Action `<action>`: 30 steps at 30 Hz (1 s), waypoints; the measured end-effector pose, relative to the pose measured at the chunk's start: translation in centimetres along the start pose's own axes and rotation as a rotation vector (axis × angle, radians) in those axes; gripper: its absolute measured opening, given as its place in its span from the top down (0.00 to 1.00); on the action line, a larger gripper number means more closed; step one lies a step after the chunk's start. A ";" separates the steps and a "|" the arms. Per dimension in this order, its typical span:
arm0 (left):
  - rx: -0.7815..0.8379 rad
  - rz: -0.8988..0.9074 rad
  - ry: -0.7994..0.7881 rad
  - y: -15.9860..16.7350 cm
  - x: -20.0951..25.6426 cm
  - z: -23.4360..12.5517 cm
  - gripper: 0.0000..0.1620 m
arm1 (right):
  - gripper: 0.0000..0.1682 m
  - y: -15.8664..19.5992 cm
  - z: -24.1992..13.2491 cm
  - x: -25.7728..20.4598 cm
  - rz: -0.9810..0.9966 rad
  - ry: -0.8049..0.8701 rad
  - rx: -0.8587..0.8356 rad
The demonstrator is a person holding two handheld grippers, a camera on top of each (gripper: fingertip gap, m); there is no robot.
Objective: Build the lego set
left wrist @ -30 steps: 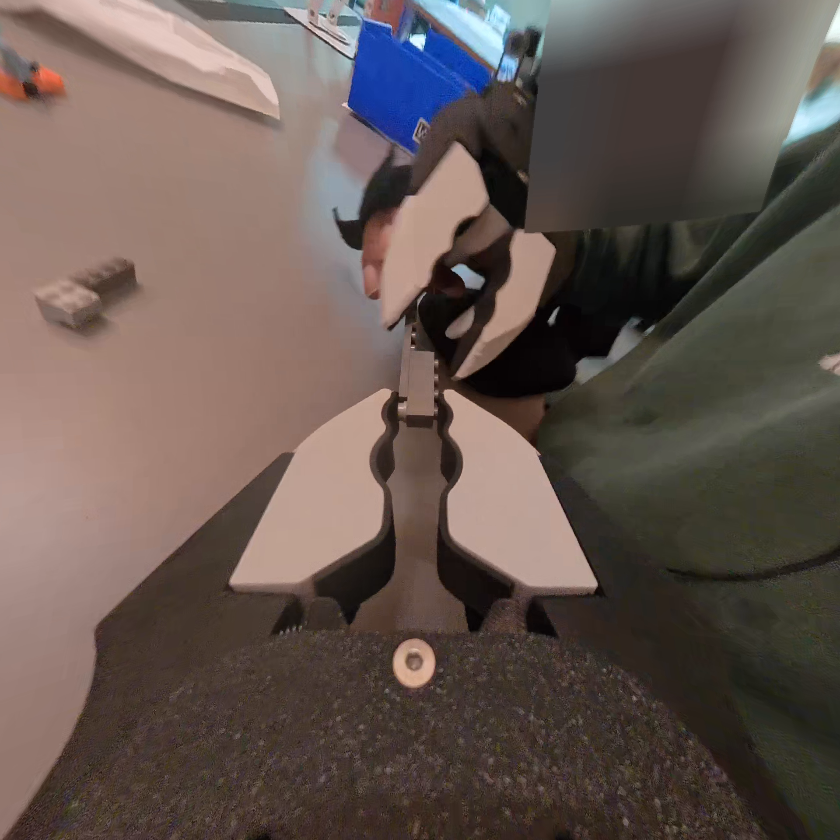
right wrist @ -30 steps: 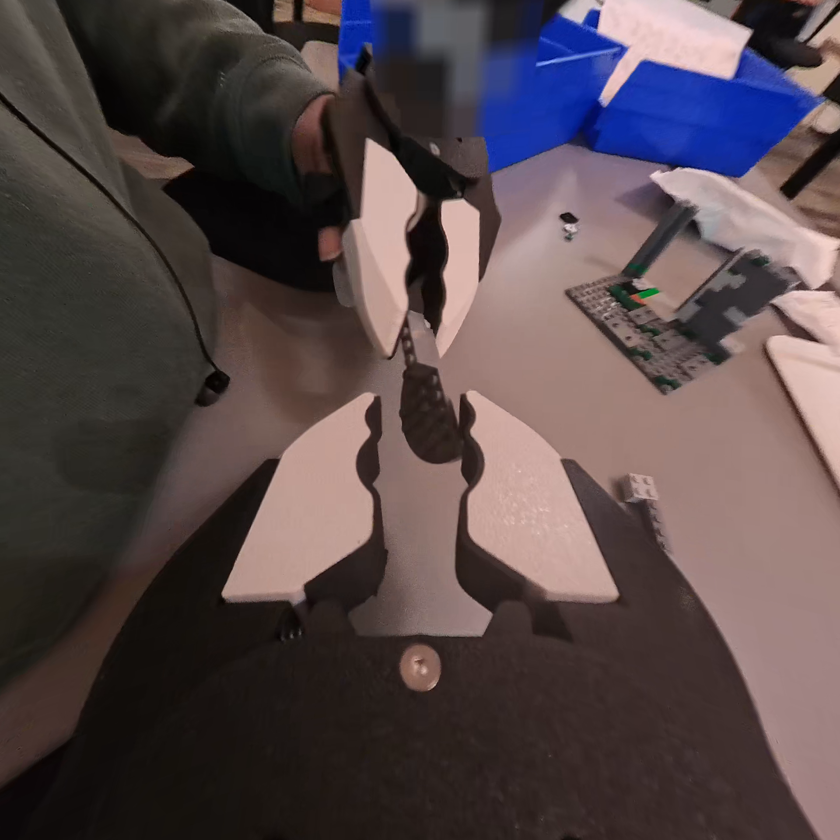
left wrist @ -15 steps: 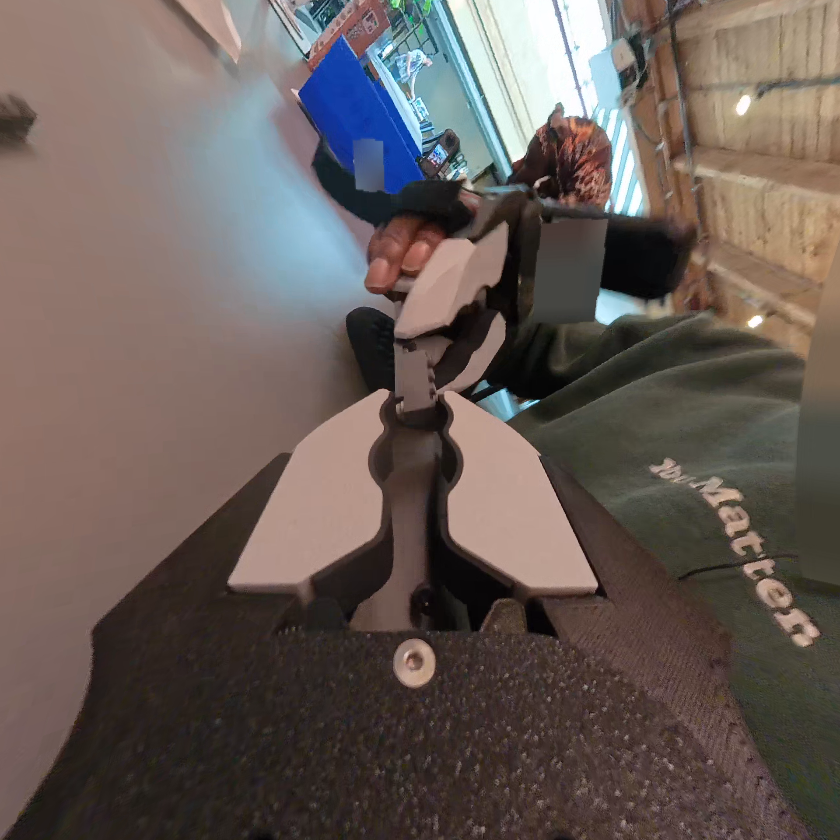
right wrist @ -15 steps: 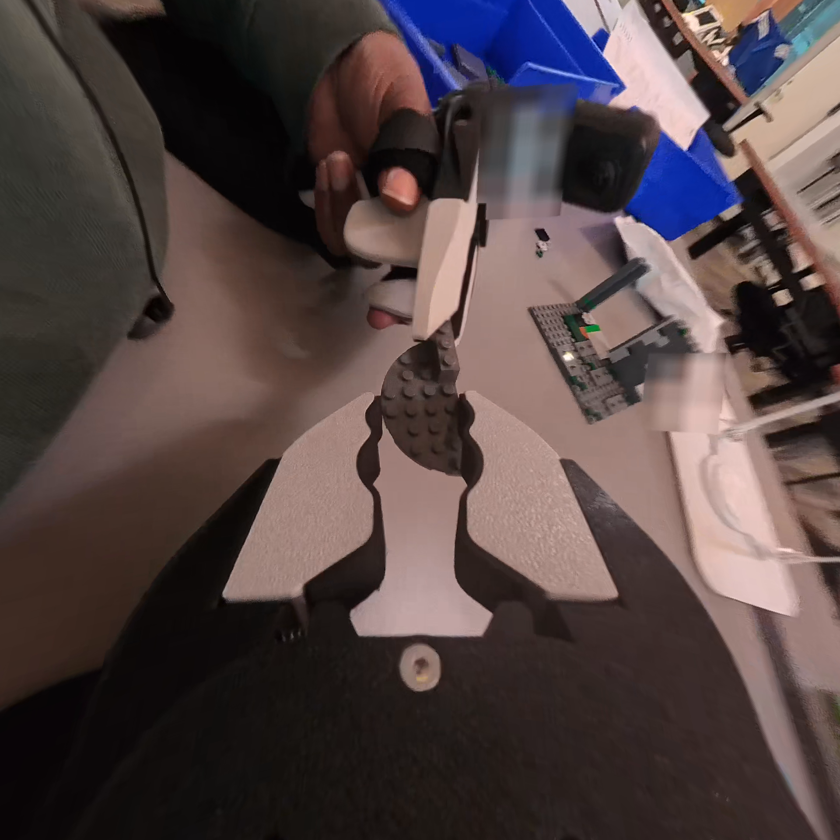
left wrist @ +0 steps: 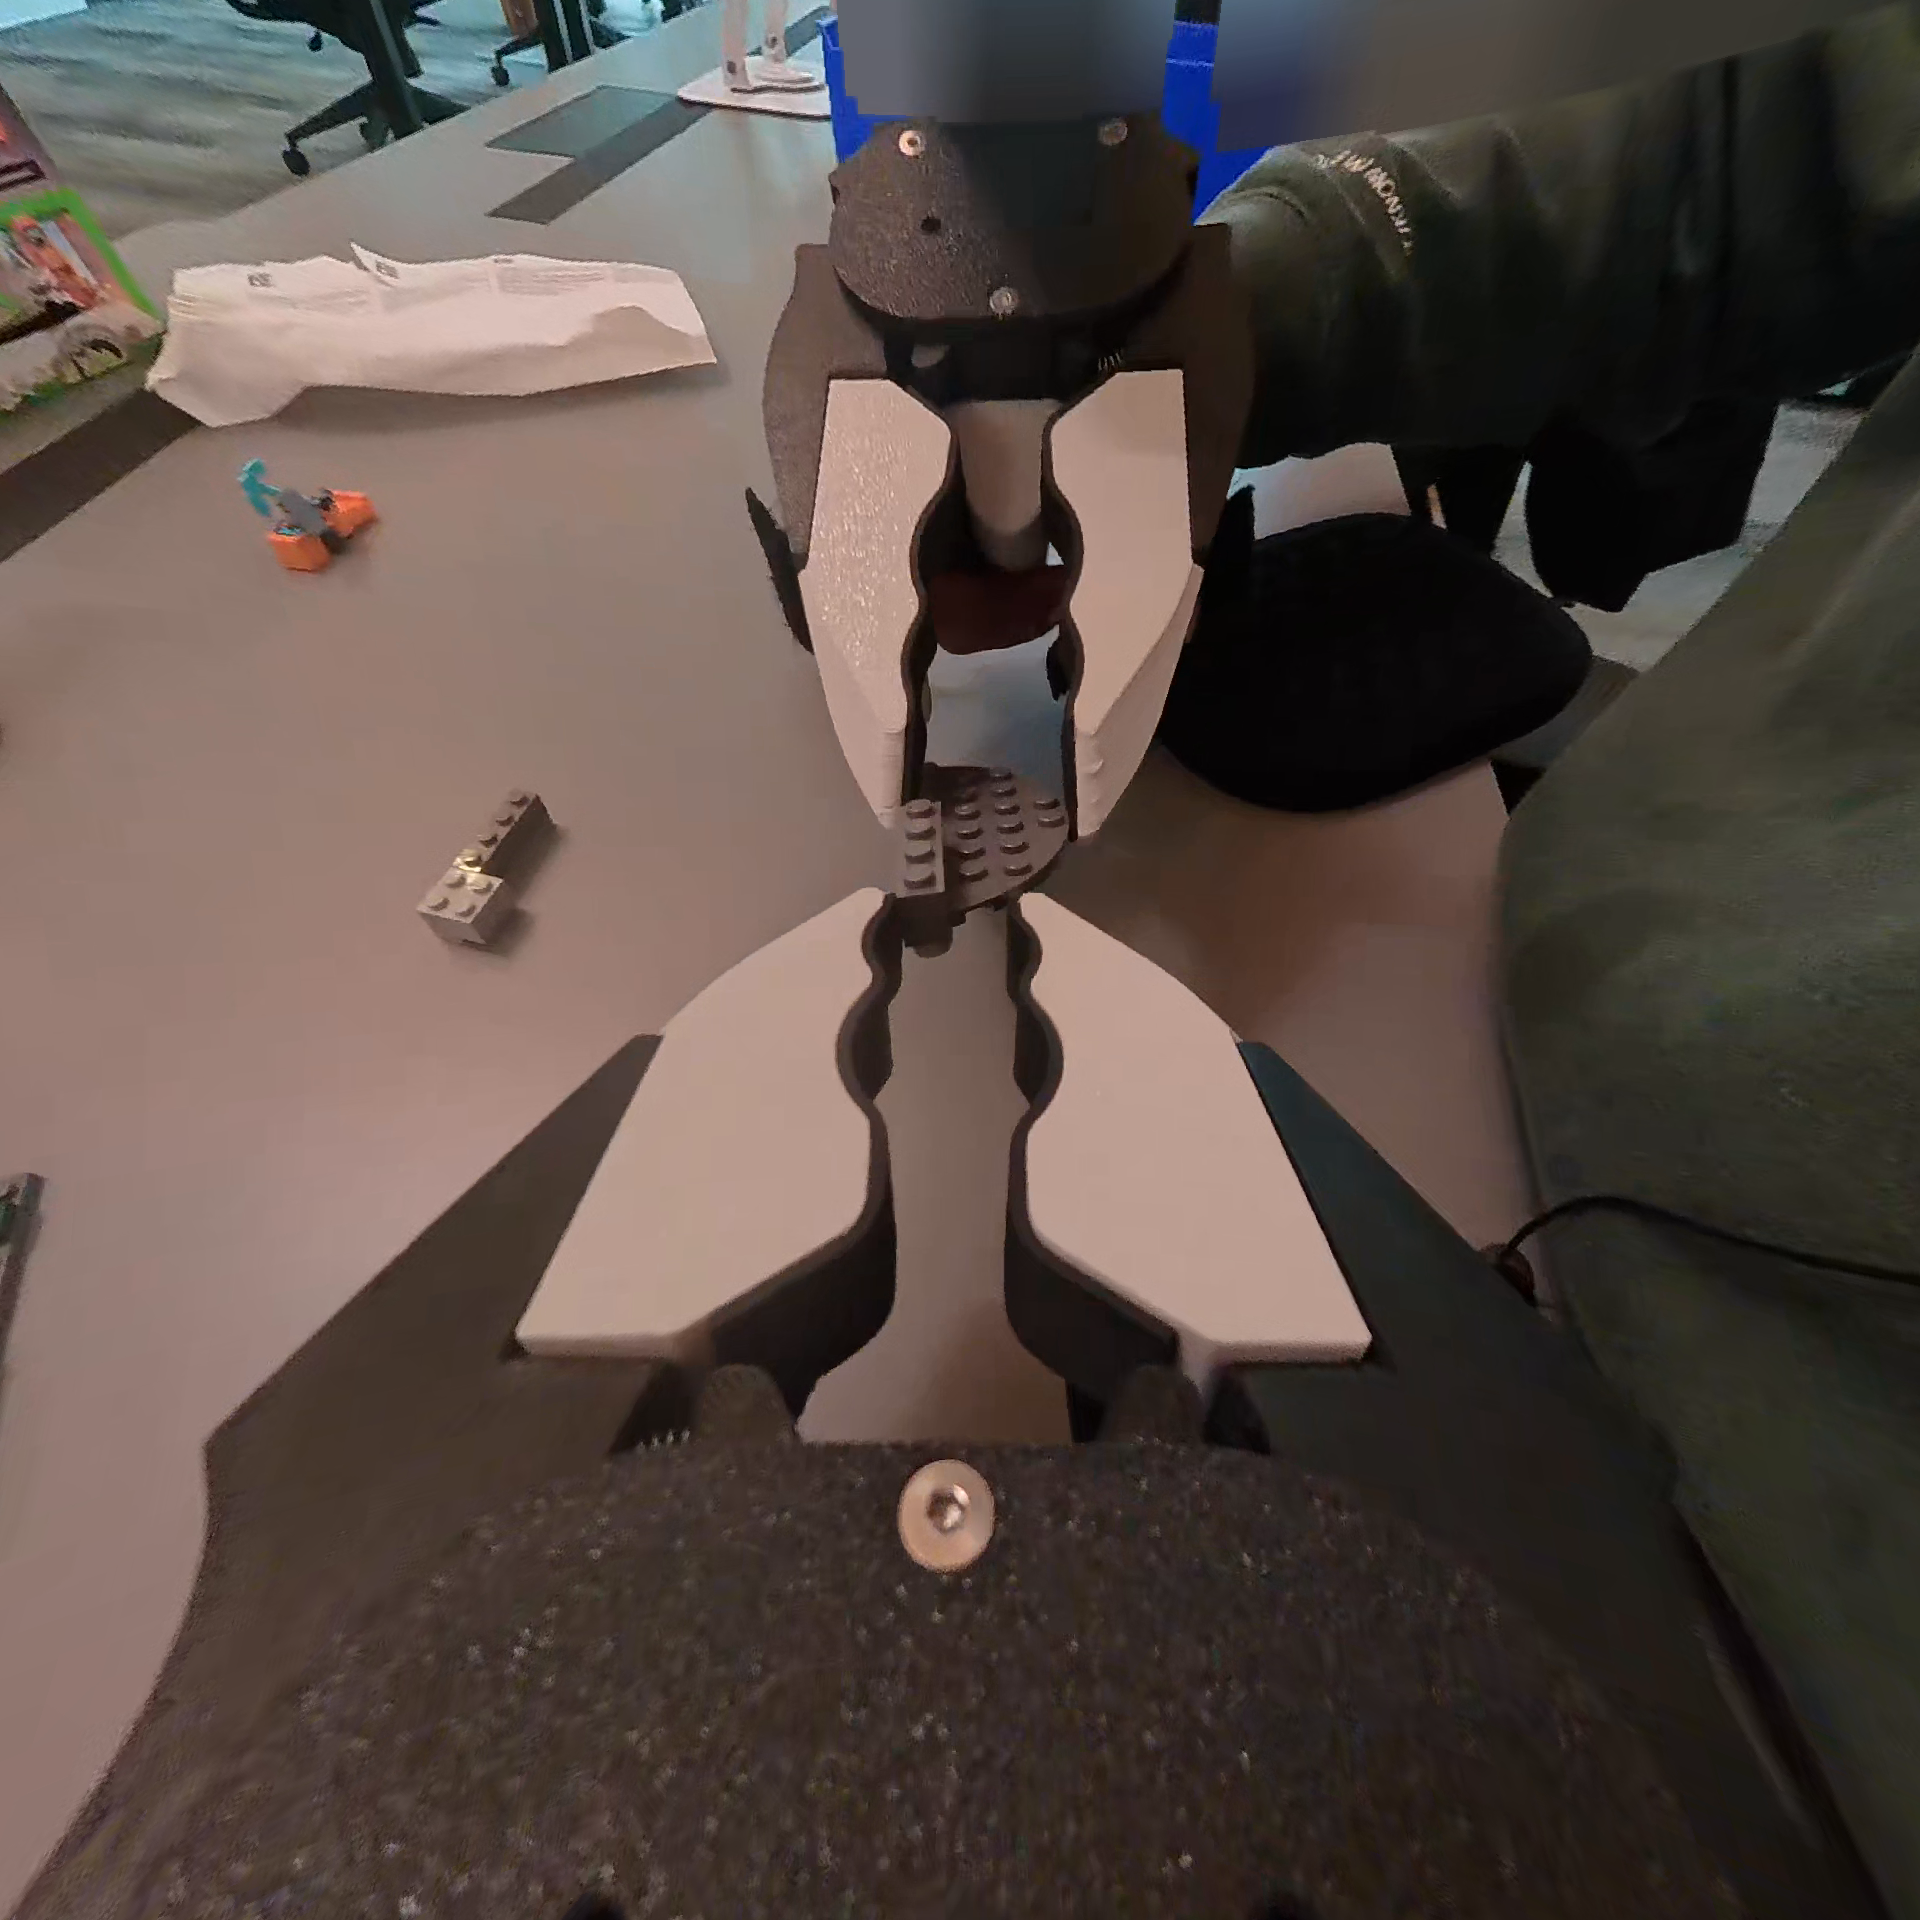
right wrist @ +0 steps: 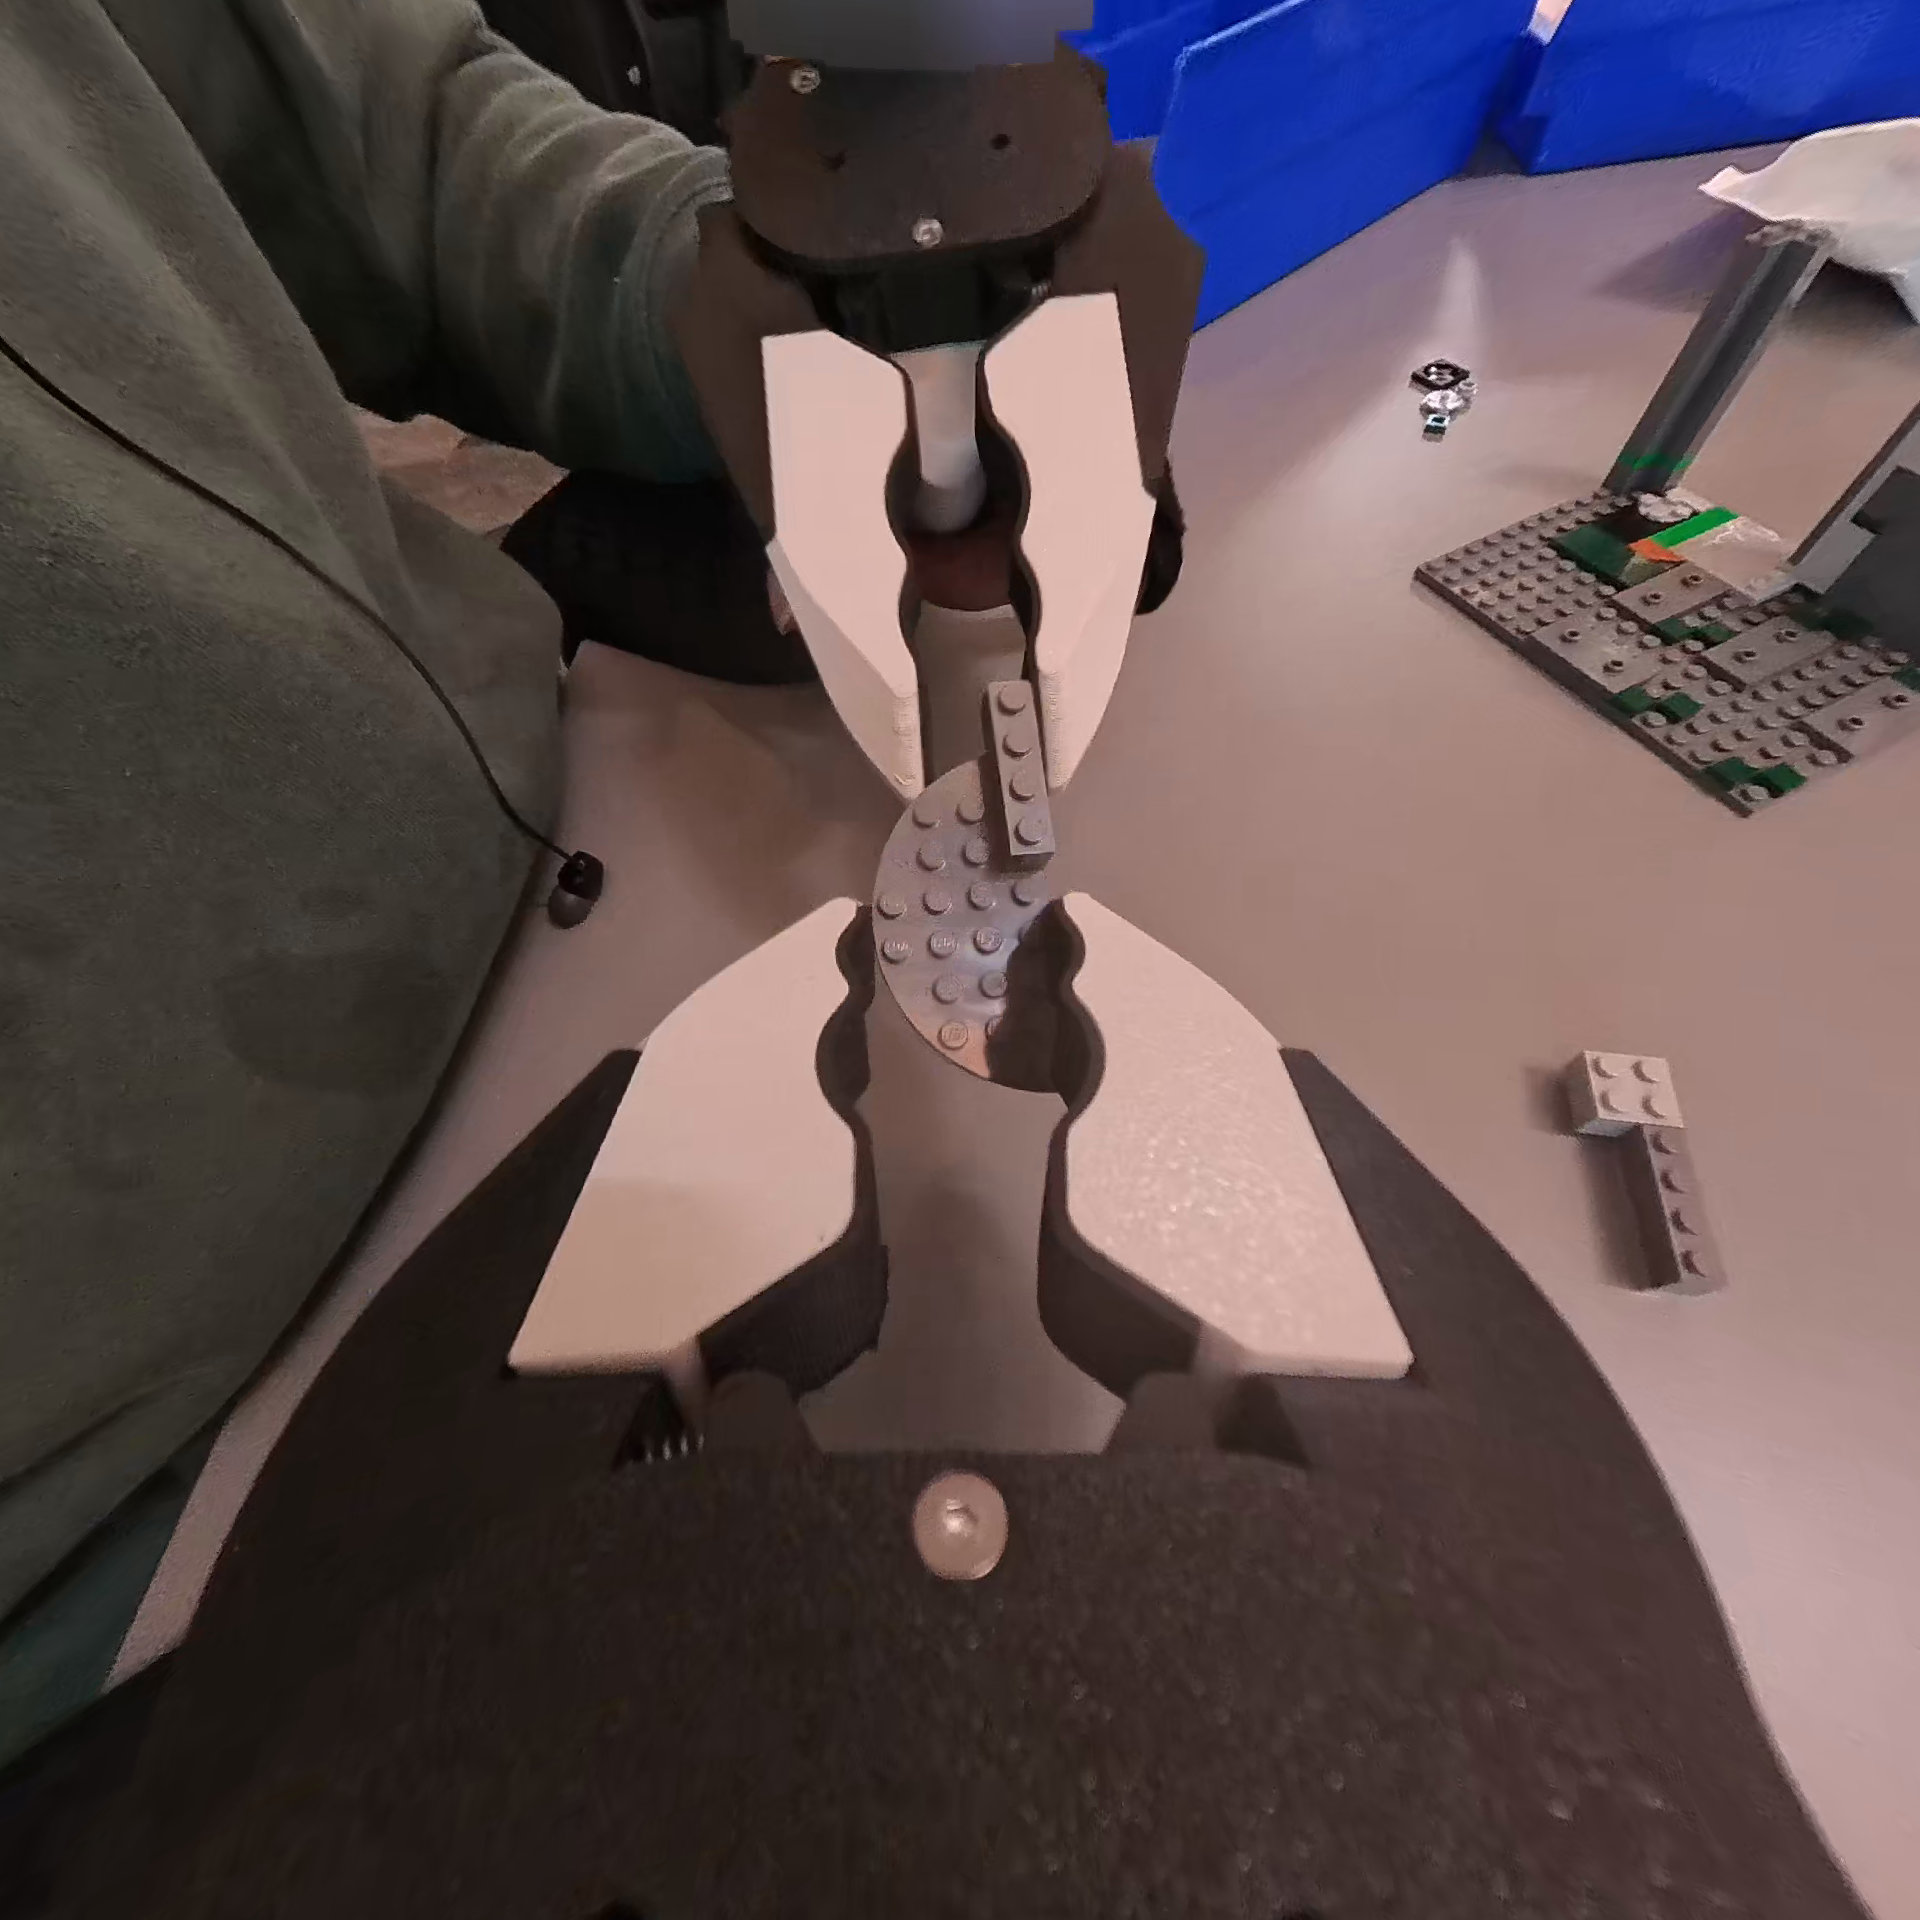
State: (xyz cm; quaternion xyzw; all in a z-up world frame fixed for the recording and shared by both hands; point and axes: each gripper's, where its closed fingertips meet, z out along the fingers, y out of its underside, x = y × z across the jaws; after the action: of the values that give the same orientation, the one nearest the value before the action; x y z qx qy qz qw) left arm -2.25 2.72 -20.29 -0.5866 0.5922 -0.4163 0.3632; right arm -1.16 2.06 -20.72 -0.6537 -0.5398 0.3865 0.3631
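Observation:
My right gripper [right wrist: 961, 914] is shut on a dark grey half-round plate [right wrist: 951, 935], held flat above the table with its studs up. A narrow grey plate [right wrist: 1016, 774] sits along the half-round plate's straight edge. My left gripper [left wrist: 943, 909] faces the right one, its tips either side of the narrow plate's [left wrist: 923, 847] end. Its jaws stand wider than that plate, so it looks open. In the left wrist view the right gripper [left wrist: 987, 821] clamps the half-round plate [left wrist: 997, 836] from the far side.
A grey baseplate build [right wrist: 1662, 665] with pillars stands at the right. A grey brick on a narrow plate [right wrist: 1642, 1153] lies near it. An orange and teal piece [left wrist: 307, 520], a white paper bag [left wrist: 416, 322] and blue bins [right wrist: 1351, 135] are farther off. The person's green sleeve [right wrist: 260, 520] is close by. Both grippers' tips are close together, under 4 cm apart. The grey baseplate build [right wrist: 1662, 665] lies around 20 cm away from my left fingertips.
Both grippers have swung level and now face each other tip to tip. The narrow plate, gripped by the left gripper before, now sits on the half-round plate, and the left jaws have widened.

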 end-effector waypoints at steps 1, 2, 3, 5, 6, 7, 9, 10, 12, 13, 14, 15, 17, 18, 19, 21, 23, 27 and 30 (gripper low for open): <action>-0.001 -0.002 0.009 0.2 0.0 0.1 0.89 | 0.81 0.1 0.0 0.0 -0.007 -0.002 -0.011; -0.003 0.000 0.012 0.4 -0.1 0.1 0.90 | 0.81 0.3 0.0 0.1 -0.014 -0.002 -0.024; -0.004 0.007 0.020 0.6 -0.1 0.2 0.91 | 0.81 0.4 0.0 0.1 -0.022 -0.005 -0.038; -0.012 0.008 0.044 0.9 -0.1 0.3 0.88 | 0.81 0.7 0.2 0.3 -0.044 -0.003 -0.077; -0.012 0.002 0.058 0.9 0.0 0.4 0.85 | 0.81 0.9 0.3 0.4 -0.059 0.002 -0.099; -0.018 -0.001 0.075 1.0 0.1 0.4 0.84 | 0.81 1.1 0.5 0.5 -0.070 0.002 -0.113; -0.040 0.011 0.070 1.4 -0.2 0.6 0.86 | 0.81 1.2 0.8 0.6 -0.083 -0.007 -0.135; -0.048 0.013 0.068 1.5 -0.3 0.6 0.87 | 0.81 1.4 1.0 0.7 -0.095 -0.003 -0.152; -0.056 -0.004 0.067 1.7 -0.6 0.6 0.87 | 0.81 1.5 1.1 1.0 -0.109 0.003 -0.167; -0.054 -0.012 0.065 1.8 -0.8 0.6 0.87 | 0.81 1.5 1.1 1.2 -0.111 0.007 -0.169; -0.050 -0.014 0.062 1.9 -0.9 0.6 0.87 | 0.81 1.4 1.1 1.3 -0.114 0.011 -0.172; -0.050 -0.010 0.058 2.1 -1.1 0.7 0.87 | 0.81 1.5 1.1 1.5 -0.119 0.018 -0.177; -0.059 0.004 0.050 2.4 -1.6 0.7 0.87 | 0.81 1.6 1.2 1.9 -0.132 0.035 -0.195; -0.068 0.014 0.047 2.6 -1.9 0.8 0.88 | 0.81 1.7 1.3 2.3 -0.136 0.044 -0.206; -0.081 0.021 0.042 2.8 -2.4 0.8 0.87 | 0.81 1.8 1.4 2.7 -0.135 0.054 -0.217; -0.123 0.015 0.038 3.5 -3.3 1.0 0.87 | 0.81 2.2 1.7 3.6 -0.123 0.071 -0.244; -0.148 0.014 0.029 3.9 -4.2 1.1 0.87 | 0.81 2.6 2.1 4.5 -0.114 0.086 -0.269; -0.190 -0.001 -0.008 4.6 -5.1 1.3 0.86 | 0.81 3.1 2.5 5.4 -0.098 0.094 -0.306; -0.227 -0.013 -0.032 5.2 -5.4 1.3 0.86 | 0.81 3.5 2.8 5.8 -0.090 0.099 -0.333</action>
State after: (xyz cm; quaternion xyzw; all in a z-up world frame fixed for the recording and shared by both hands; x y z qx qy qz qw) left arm -2.82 7.86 -25.91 -0.6343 0.6257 -0.3396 0.3014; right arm -1.50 7.37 -25.72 -0.6982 -0.6067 0.2425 0.2927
